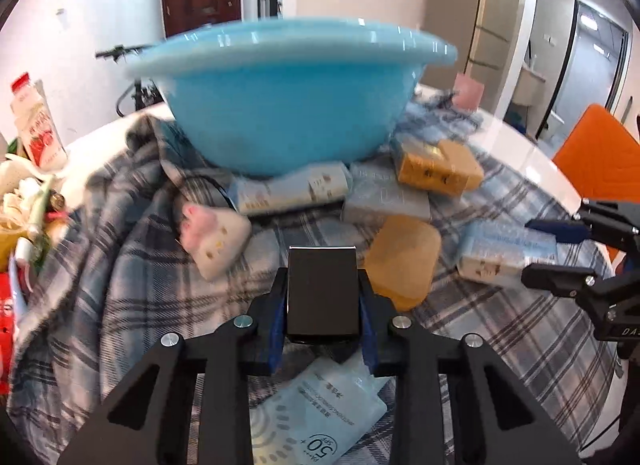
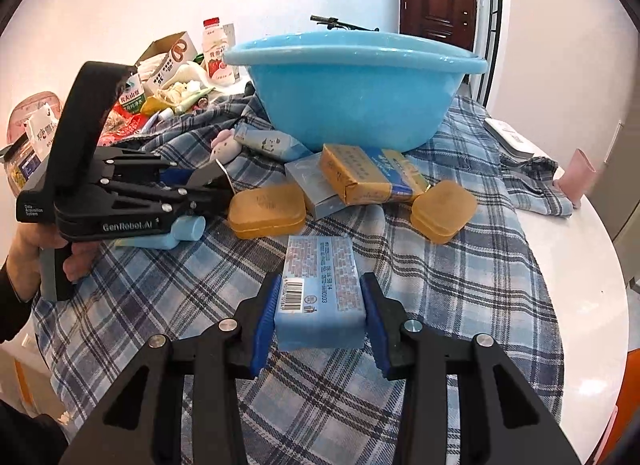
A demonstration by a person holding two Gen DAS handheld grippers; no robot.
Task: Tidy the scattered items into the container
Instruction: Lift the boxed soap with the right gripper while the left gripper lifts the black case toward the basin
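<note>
A blue plastic basin (image 1: pixel 280 105) (image 2: pixel 356 93) stands on a plaid cloth at the far side. My left gripper (image 1: pixel 323 325) is shut on a small black box (image 1: pixel 323 293), held above the cloth in front of the basin; it also shows in the right wrist view (image 2: pixel 218 181). My right gripper (image 2: pixel 320 321) is shut on a light blue tissue pack (image 2: pixel 320 285) (image 1: pixel 504 253) low over the cloth. Loose on the cloth lie two amber soap cases (image 2: pixel 267 211) (image 2: pixel 444 211), a yellow packet (image 2: pixel 360 177), a grey-blue box (image 2: pixel 312 185), a tissue pack (image 1: pixel 290 189) and a pink-white plush (image 1: pixel 212 241).
A sunscreen wipes pouch (image 1: pixel 320 417) lies under my left gripper. Cartons, a milk bottle (image 2: pixel 214 49) and snack clutter (image 2: pixel 168 81) crowd the table's left. A pink cup (image 2: pixel 576 177) stands on the bare white table (image 2: pixel 580 273) at right. An orange chair (image 1: pixel 600 153) stands beyond the table edge.
</note>
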